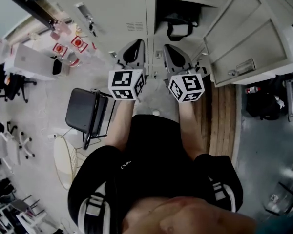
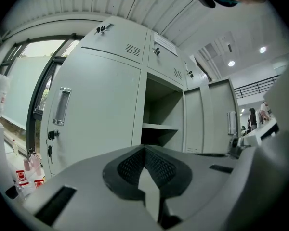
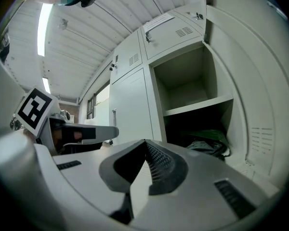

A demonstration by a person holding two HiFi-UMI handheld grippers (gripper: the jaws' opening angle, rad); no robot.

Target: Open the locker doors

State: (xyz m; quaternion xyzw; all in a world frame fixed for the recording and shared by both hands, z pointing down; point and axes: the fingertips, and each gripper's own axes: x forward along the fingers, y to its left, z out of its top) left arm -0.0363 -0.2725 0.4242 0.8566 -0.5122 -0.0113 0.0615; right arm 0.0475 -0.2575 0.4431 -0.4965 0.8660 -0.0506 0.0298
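Your left gripper [image 2: 144, 150] has its jaws pressed together. The dark, ribbed pads meet at the tips and there is nothing between them. Your right gripper [image 3: 145, 143] is the same, closed tip to tip and empty. You hold both level and side by side, pointing at the lockers [image 1: 112, 13] without touching them.

The lockers are pale grey sheet metal, smooth and matt, with small louvred vent slots near the top of the doors. On the left, straight ahead of your left gripper, is a tall closed door [image 2: 94, 114]. It has an upright shiny metal handle [image 2: 62, 105], and keys [image 2: 50, 146] hang from the lock just below that. Right of it, the tall compartment [image 3: 188, 81] stands open. A flat shelf [image 3: 197, 107] runs across it, and a dark bag [image 3: 209, 141] with some green on it lies under the shelf. Its open door [image 3: 253, 95] is swung out to the right, a plain flat panel with vent slots low down. The small upper doors [image 2: 113, 40] above are closed, and a key sits in the left one.
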